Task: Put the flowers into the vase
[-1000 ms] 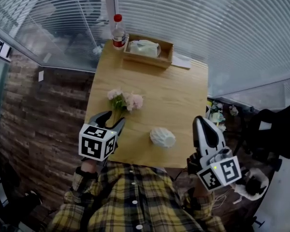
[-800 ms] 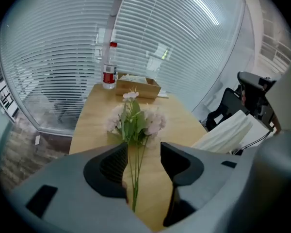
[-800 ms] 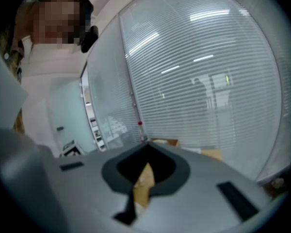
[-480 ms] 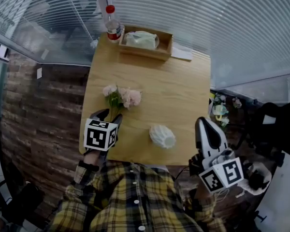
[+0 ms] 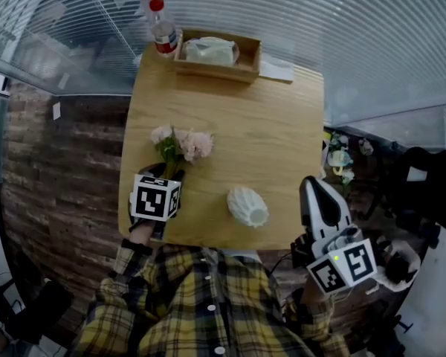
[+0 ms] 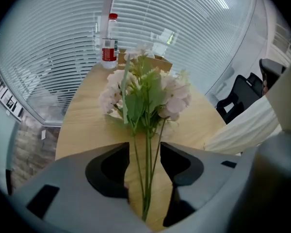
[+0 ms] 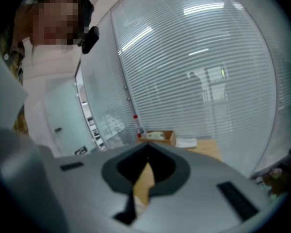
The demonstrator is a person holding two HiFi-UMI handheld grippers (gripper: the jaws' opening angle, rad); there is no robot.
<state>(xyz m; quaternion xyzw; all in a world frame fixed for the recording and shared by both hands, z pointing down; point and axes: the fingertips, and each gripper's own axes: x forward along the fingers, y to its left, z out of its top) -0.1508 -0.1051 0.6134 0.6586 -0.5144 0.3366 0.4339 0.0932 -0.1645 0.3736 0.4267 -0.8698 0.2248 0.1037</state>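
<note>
Straddling flowers (image 5: 180,146) at table (image 5: 282,140) edge, left gripper (image 6: 148,154) gapes; right gripper (image 5: 314,190) closed, off-table.

Your table (image 5: 267,125) layout:
- Flowers (image 5: 180,146) lie on its left part, stems pointing at you and running between your left gripper (image 5: 166,173) jaws at the near-left edge.
- Vase (image 5: 247,206) lies on its side near the front edge, right of the flowers and apart from them.
- Bottle (image 5: 161,36) stands at the far-left corner.
- Tray (image 5: 212,69) sits just right of the bottle.
- Your right gripper (image 5: 316,192) is off the table's near-right corner.
</note>
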